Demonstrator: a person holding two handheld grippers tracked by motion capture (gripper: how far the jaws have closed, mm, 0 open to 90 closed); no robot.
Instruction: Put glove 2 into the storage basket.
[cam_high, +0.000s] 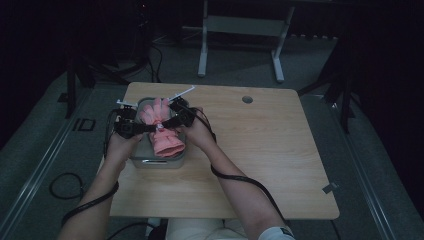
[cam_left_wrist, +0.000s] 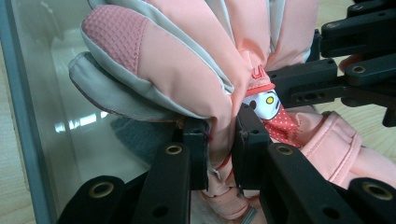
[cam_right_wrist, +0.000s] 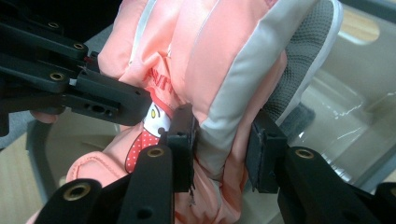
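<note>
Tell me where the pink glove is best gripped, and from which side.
Grip the glove at its narrow waist between fingers and cuff, one gripper from each side. The fabric bunches thin there, while the padded fingers bulge wide. Both the left gripper and the right gripper are pinching that waist over the clear bin.

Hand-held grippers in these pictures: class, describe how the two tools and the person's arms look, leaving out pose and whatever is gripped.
Both the left hand-held gripper and right hand-held gripper are black linkages of flat bars joined by brass-ringed pivot holes, ending in blocky black jaws. A white rod sticks out from each. A black cable trails along each bare forearm. A white sleeve edge shows near the right elbow.
</note>
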